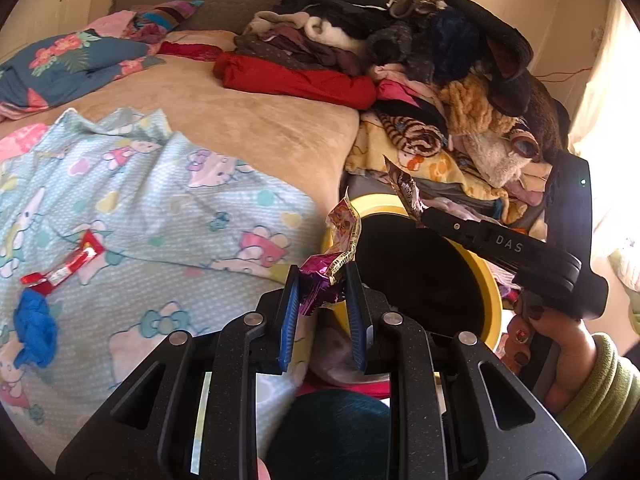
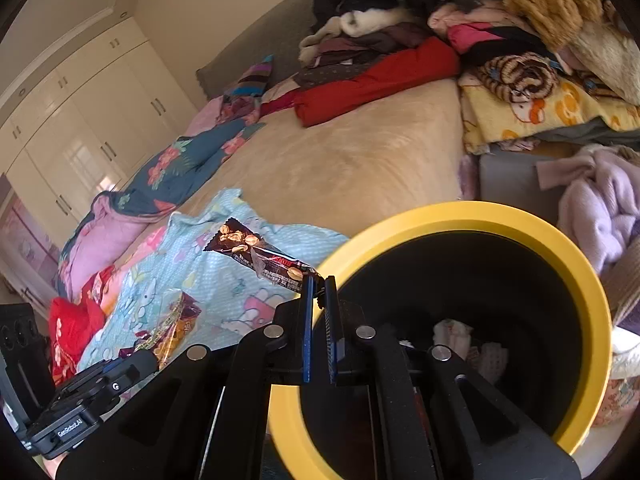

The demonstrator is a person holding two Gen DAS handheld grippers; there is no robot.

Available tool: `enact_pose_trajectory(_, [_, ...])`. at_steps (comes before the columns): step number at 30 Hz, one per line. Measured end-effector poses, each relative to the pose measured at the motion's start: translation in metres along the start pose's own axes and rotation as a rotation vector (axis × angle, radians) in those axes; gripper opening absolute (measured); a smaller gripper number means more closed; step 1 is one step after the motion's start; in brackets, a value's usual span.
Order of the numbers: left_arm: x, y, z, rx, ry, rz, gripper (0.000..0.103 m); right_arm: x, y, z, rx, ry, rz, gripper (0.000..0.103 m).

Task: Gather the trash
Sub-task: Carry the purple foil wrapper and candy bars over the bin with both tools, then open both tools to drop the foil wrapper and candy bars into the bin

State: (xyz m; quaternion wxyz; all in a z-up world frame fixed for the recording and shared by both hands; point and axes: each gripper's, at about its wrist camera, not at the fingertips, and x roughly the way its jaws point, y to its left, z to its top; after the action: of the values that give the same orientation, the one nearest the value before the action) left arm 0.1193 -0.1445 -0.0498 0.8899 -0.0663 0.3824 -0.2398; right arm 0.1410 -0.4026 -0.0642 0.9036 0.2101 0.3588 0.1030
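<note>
On bed [image 1: 224, 120], clothes pile [image 1: 400, 52]; left fingers [image 1: 290, 304] pinch purple wrapper [image 1: 324, 284], right fingers [image 2: 308, 308] clamp brown wrapper [image 2: 256, 250].

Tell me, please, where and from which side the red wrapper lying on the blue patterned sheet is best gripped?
The red wrapper lies flat and long on the blue patterned sheet, its far end slightly raised. Probably best to come from above and pinch across its narrow middle, jaws straddling the long sides, away from the blue crumpled item at its near end.
</note>
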Motion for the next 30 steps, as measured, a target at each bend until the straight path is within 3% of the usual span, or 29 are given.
enact_pose_trajectory(24, [0.04, -0.06, -0.013, 0.119, 0.103, -0.098, 0.016, -0.025, -0.091, -0.008, 0.192, 0.004, -0.149, 0.007])
enact_pose_trajectory(26, [0.045, -0.065, -0.013, 0.126, 0.113, -0.109, 0.018, -0.027, -0.096, -0.008, 0.219, 0.0, -0.156, 0.011])
enact_pose_trajectory(28, [0.048, -0.066, -0.014, 0.127, 0.114, -0.108, 0.031, -0.028, -0.098, -0.007, 0.224, -0.004, -0.171, 0.038])
enact_pose_trajectory(30, [0.048, -0.065, -0.013, 0.113, 0.103, -0.109, 0.045, -0.031, -0.093, -0.006, 0.216, -0.025, -0.172, 0.046])
